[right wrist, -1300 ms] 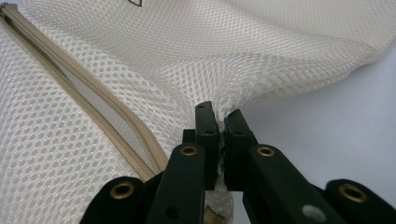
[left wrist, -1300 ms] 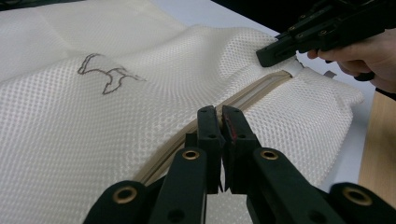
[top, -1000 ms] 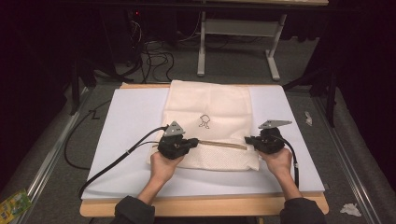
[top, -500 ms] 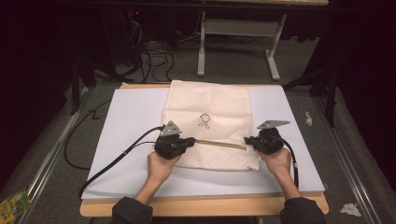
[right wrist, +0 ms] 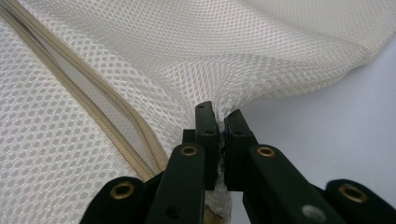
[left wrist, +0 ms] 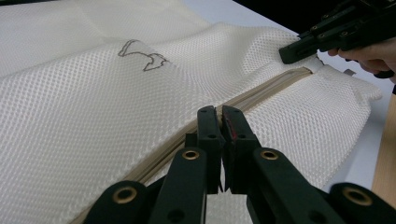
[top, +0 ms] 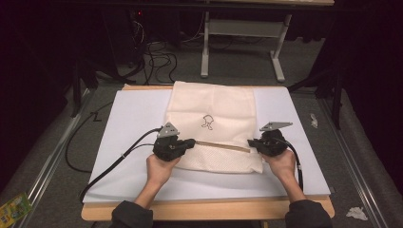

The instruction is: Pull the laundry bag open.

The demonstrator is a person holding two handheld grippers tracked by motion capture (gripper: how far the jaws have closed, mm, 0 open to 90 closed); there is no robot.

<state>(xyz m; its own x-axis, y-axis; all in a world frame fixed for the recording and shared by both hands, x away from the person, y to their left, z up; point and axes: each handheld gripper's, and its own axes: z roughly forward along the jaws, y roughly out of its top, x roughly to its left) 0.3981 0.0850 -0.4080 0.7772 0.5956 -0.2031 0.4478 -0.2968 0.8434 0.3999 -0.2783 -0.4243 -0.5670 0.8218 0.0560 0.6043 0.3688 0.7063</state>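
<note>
White sheet point(top: 128, 118) underlies mesh bag point(top: 214, 109); cables point(top: 157, 50) lie beyond.

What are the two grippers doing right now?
Left gripper: shut at the mesh laundry bag's zipper.
Right gripper: shut on the mesh laundry bag.

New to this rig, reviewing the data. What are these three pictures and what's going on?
No robot: a person holds a handheld two-jaw gripper in each hand. The high view looks down on the table; the other two come from cameras riding on each gripper, looking along its black jaws. On the white sheet lies a cream mesh bag with a tan zipper. The left gripper is shut at the zipper's one end, on the zipper line. The right gripper is shut on the mesh at the bag's edge near the other end.
</note>
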